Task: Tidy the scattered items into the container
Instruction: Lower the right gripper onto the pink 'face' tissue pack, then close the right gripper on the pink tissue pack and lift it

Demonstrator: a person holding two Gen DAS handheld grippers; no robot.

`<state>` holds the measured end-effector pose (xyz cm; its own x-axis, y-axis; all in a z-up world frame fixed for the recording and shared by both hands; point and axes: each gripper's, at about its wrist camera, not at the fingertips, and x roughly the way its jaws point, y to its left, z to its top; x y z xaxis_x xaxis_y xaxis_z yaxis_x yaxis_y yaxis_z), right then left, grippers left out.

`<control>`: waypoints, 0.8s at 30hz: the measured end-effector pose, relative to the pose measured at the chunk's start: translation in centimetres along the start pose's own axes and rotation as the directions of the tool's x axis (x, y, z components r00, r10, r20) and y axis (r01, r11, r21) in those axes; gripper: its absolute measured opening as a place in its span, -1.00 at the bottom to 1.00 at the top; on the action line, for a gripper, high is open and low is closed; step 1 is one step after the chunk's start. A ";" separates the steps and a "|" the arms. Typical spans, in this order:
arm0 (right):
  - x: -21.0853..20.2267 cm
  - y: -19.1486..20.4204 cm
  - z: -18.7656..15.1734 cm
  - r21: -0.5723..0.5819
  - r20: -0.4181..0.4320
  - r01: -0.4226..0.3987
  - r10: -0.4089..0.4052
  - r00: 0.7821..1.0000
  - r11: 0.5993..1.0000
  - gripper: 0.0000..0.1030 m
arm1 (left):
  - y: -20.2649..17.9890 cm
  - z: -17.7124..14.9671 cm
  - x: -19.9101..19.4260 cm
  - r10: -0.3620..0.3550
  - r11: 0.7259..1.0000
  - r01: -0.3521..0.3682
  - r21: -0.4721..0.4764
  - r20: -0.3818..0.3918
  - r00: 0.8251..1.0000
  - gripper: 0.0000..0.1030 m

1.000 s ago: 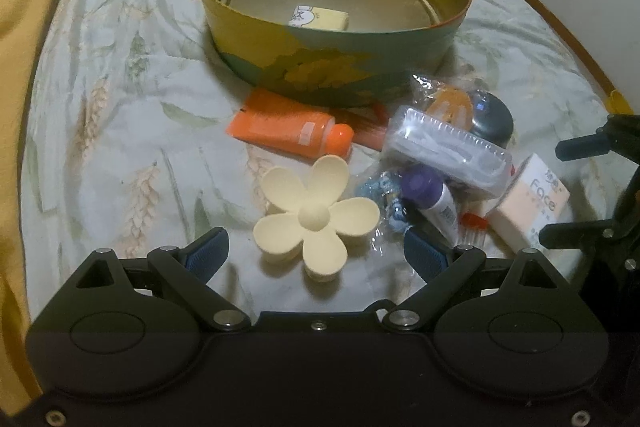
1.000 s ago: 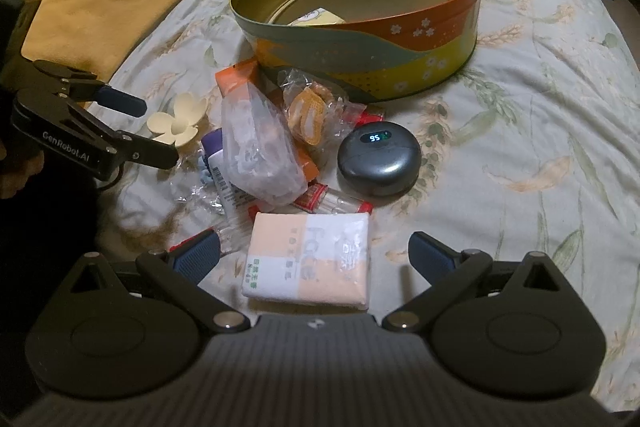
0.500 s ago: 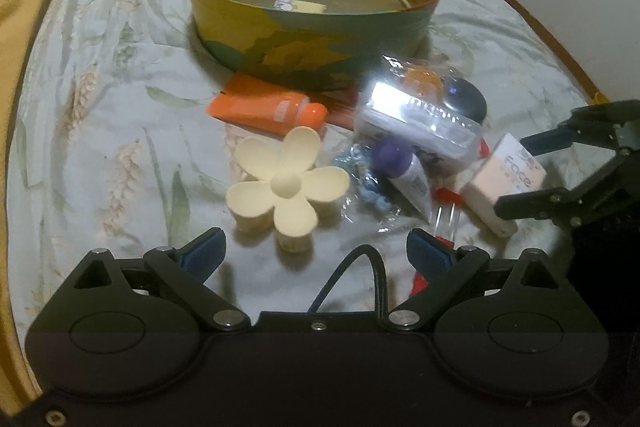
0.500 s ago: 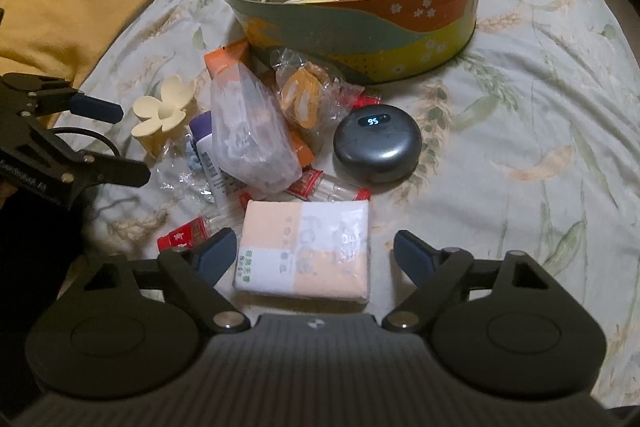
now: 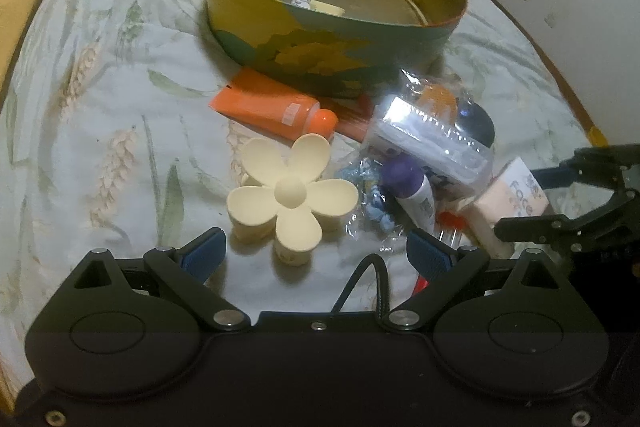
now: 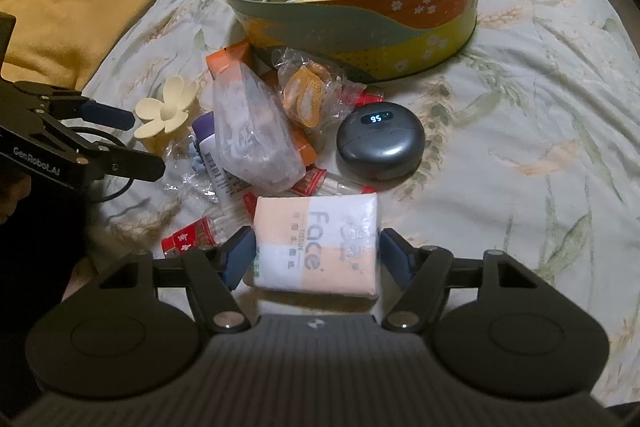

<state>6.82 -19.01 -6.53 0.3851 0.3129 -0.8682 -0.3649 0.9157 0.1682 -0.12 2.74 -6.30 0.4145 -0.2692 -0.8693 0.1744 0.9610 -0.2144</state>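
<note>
Closing on the tissue pack (image 6: pixel 316 247), the right gripper (image 6: pixel 316 255) has just been narrowing its jaws, which now stand on either side of the pack; whether the pads already press it I cannot tell. The pack lies flat on the bed (image 6: pixel 520 107), nearest of the pile below the tin (image 6: pixel 360 23). It looks light and soft, with a slick wrapper, so it would likely give under pressure; taking it across the short sides near the middle seems safest. The left gripper (image 5: pixel 316 247) is wide and empty, just short of the flower hair clip (image 5: pixel 292 195), which looks rigid, light and awkwardly shaped.
</note>
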 end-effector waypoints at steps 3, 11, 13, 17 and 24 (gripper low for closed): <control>-0.4 -0.3 0.1 0.022 0.020 -0.005 0.004 1.000 1.000 0.28 | 0.5 0.0 0.0 0.010 0.999 -0.010 -0.036 0.013 1.000 0.88; -0.7 -1.1 0.1 0.077 0.030 -0.017 0.014 0.999 0.997 -0.05 | 1.2 0.3 0.1 -0.010 0.998 0.011 -0.066 0.018 1.000 0.88; -0.8 -0.9 0.1 0.067 0.036 -0.006 0.003 0.999 0.998 -0.07 | 1.3 0.2 0.0 -0.014 0.997 0.016 -0.074 0.025 1.000 0.88; -1.1 -0.5 0.0 0.047 0.054 0.012 -0.015 0.998 0.999 -0.21 | 1.5 0.2 -0.2 -0.023 0.996 0.026 -0.082 0.036 0.999 0.88; -2.4 -0.4 -0.3 0.054 0.096 -0.007 0.002 0.995 0.999 -0.48 | 1.5 0.2 -0.3 -0.026 0.996 0.029 -0.080 0.036 0.999 0.88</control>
<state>5.80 -20.15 -4.65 0.4638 0.3372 -0.8193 -0.3213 0.9258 0.1991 0.21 4.30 -6.24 0.4414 -0.2965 -0.8469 0.1146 0.9547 -0.2745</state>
